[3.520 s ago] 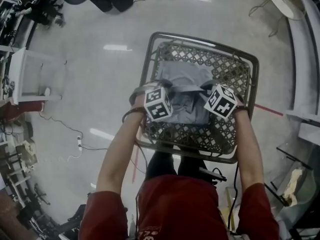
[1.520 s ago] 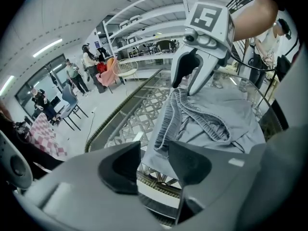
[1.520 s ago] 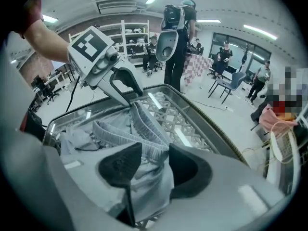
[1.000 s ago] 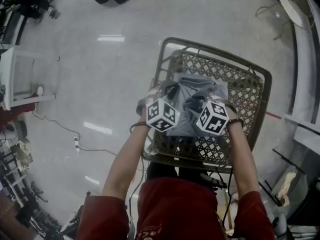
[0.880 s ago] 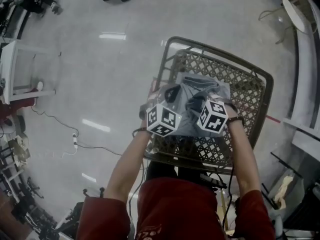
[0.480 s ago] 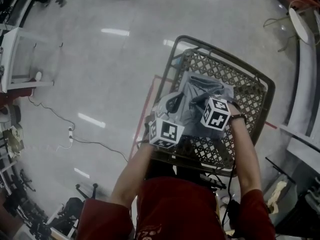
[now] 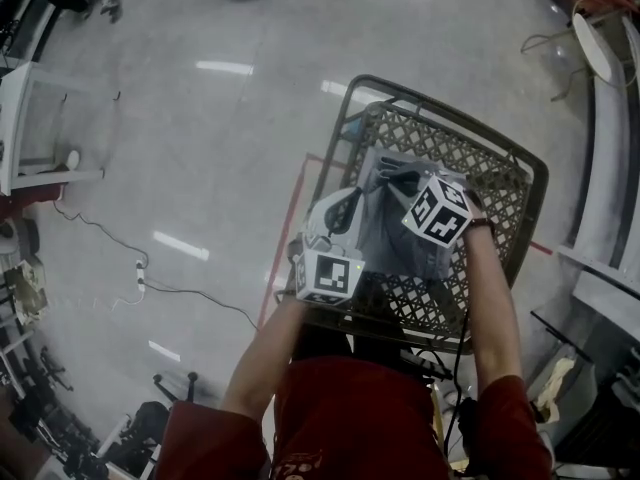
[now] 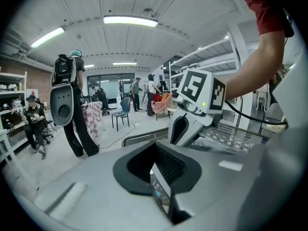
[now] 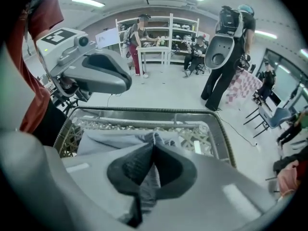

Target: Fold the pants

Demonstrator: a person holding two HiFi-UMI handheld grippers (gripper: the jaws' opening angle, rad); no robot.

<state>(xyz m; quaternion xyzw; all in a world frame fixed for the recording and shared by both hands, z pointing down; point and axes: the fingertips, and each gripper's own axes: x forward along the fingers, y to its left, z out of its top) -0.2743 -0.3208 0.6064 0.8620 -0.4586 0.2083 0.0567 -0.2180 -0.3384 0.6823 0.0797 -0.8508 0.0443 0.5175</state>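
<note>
Grey pants [image 7: 395,233] lie crumpled in a brown lattice basket [image 7: 520,183]. My right gripper [image 7: 405,183] points steeply down over them. In the right gripper view its jaws have just been closing, and the right gripper [image 9: 153,150] is shut on a raised fold of the pants [image 9: 110,141]. My left gripper [image 7: 355,198] hangs over the basket's near-left rim. The left gripper [image 8: 159,170] is shut, and I see no cloth hanging from it in either gripper view. The left gripper's body [image 9: 91,71] shows above the basket rim [image 9: 144,110].
The basket stands on a shiny grey floor with a red tape line [image 7: 285,238] and a cable [image 7: 190,288]. A person with a backpack [image 8: 72,105] stands nearby. Chairs, shelving [image 9: 163,37] and several other people are farther back.
The left gripper has drawn back from over the pants to the basket's near-left edge and risen. The right gripper has shifted farther over the pants. The cloth is more bunched up than before.
</note>
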